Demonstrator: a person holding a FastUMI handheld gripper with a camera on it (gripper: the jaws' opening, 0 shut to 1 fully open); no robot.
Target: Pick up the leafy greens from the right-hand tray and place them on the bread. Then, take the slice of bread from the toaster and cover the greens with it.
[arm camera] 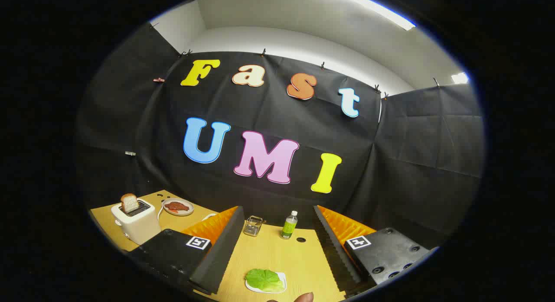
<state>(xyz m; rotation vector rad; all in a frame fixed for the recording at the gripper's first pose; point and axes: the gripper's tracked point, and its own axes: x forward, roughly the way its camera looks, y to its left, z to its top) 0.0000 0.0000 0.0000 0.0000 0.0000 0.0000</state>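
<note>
Gripper (277,250) hanging above the table (282,254), fingers standing wide apart with nothing between them but bare wood. Greens (263,279) lying on a small white tray (282,277) low between the fingers, closer to the left one — untouched, so the first step, the pick, looks to be just starting. Bread (129,202) sticking up out of the toaster (136,222), well off to the left beyond the left finger; a plate (177,206) with something reddish sitting just behind the toaster. Glass (253,226) and bottle (289,225) standing ahead at the table's far edge. Next move is calling for a drop down and slightly back, fingers straddling the leaf. Open room all round the tray; far edge and the two upright things are well clear of it. A fingertip (303,297) is showing just beside the tray.
</note>
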